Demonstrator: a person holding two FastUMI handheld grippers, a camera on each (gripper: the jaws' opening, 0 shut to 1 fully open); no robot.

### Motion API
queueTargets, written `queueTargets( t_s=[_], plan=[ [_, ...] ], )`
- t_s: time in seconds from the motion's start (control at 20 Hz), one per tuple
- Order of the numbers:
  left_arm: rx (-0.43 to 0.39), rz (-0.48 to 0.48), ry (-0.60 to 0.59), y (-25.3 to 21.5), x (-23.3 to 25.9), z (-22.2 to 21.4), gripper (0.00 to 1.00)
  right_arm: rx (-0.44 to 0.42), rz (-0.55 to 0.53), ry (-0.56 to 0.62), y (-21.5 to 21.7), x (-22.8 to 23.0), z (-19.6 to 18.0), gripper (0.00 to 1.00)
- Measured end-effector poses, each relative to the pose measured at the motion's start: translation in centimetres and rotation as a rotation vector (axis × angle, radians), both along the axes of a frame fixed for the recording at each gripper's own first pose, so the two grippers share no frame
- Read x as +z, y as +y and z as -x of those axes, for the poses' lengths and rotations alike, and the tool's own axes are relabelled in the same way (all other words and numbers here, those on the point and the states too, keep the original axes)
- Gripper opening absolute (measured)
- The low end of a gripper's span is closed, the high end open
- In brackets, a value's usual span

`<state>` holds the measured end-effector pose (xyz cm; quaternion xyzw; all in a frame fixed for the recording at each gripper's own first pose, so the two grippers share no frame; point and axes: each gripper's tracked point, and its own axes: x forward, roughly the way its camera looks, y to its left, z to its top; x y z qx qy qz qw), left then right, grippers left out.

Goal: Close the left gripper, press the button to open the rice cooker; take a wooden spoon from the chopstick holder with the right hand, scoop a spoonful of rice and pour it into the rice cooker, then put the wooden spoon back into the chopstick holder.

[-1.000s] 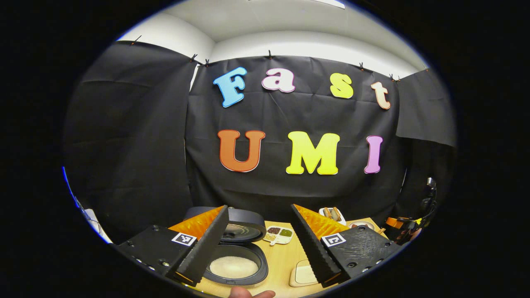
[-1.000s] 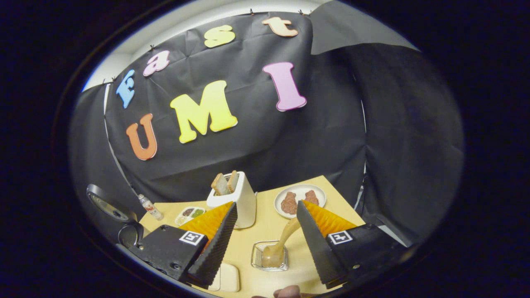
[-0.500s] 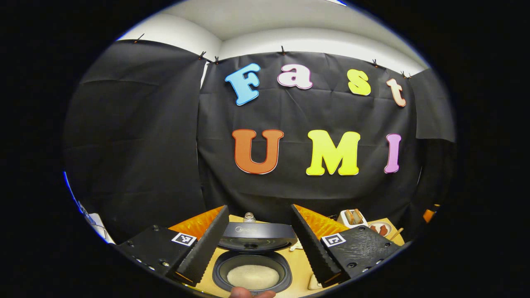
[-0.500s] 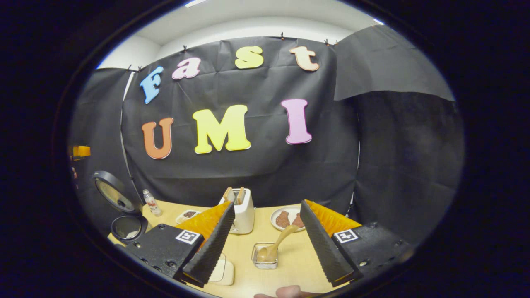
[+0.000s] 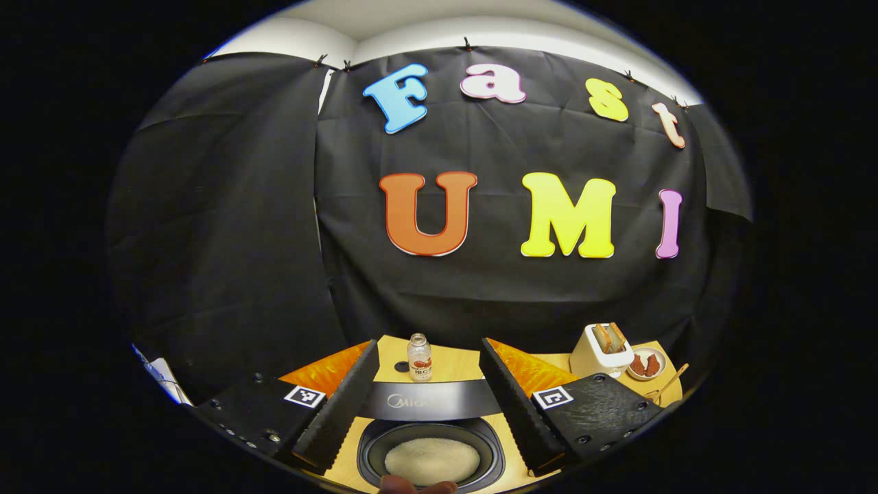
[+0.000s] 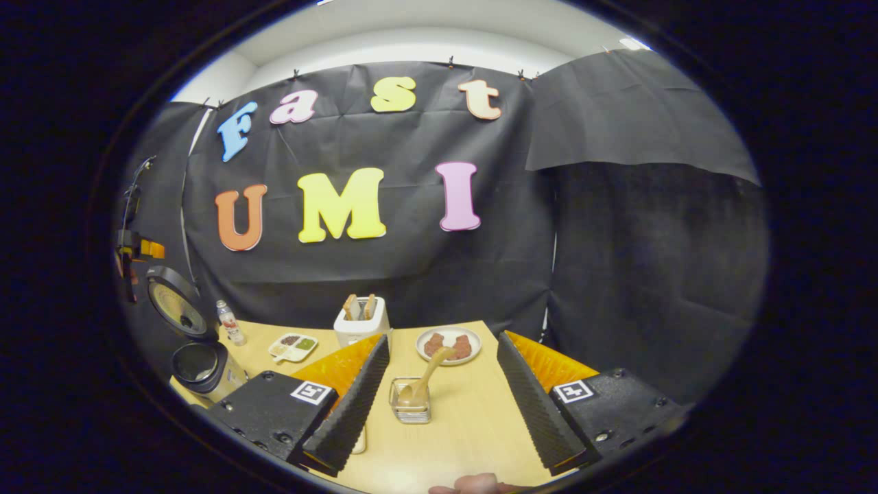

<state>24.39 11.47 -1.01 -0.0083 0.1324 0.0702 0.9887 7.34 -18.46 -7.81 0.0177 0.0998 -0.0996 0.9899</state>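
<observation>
1. Most of the job looks finished, going by how things lie; the rice cooker [image 5: 431, 439] sits with its lid [image 6: 178, 303] swung up, so the button press must be done; white rice fills the inner pot [image 5: 431, 460], though I can't tell how much of it came off the spoon
2. The wooden spoon [image 6: 426, 376] stands in the chopstick holder [image 6: 410, 401], bowl down and handle leaning toward the plate [image 6: 448, 344]; I'd guess it's already been put back, not waiting to be picked up
3. Right gripper [image 6: 442, 401] has its jaws spread wide and carries nothing; the holder sits on the table [image 6: 473, 425] between its fingers, a bit ahead and not touching
4. Left gripper [image 5: 429, 405] is also wide apart and empty, hanging over the open cooker; a fingertip pokes in at the bottom edge of both views
5. What's left, if anything: maybe just pulling both hands away
6. Hard to make out: the cooker's button is out of sight; in the right gripper view the cooker is small and squashed at the left edge, so the rice inside isn't readable there; the spoon's bowl is blurry behind the holder's wire, so no clue if grains stuck to it; the toaster [image 6: 359, 320], seasoning tray [image 6: 293, 346] and little bottle [image 5: 419, 358] are just background
</observation>
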Motion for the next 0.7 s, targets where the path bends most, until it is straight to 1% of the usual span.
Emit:
queueTargets(
  t_s=[0.15, 0.25, 0.3, 0.5, 0.7],
  plan=[
    [0.017, 0.031, 0.085, 0.6, -1.5, -0.2, 0.95, -0.037, -0.019, 0.015, -0.9, -0.5, 1.1, 1.0],
    [0.007, 0.041, 0.148, 0.7, -2.4, 0.1, 0.96, -0.049, -0.036, 0.033, -1.0, -1.0, 1.5, 0.99],
    [-0.003, 0.048, 0.175, 0.4, -2.8, 0.6, 0.96, -0.046, -0.049, 0.035, -0.8, -1.0, 1.5, 1.0],
    [-0.038, 0.081, 0.266, -0.6, -4.8, 4.2, 0.97, -0.001, -0.065, 0.042, 0.8, -1.3, 0.8, 1.0],
    [-0.041, 0.099, 0.357, -1.6, -9.2, 8.8, 0.96, 0.073, -0.082, 0.039, 3.3, -1.1, 0.0, 1.0]
  ],
)
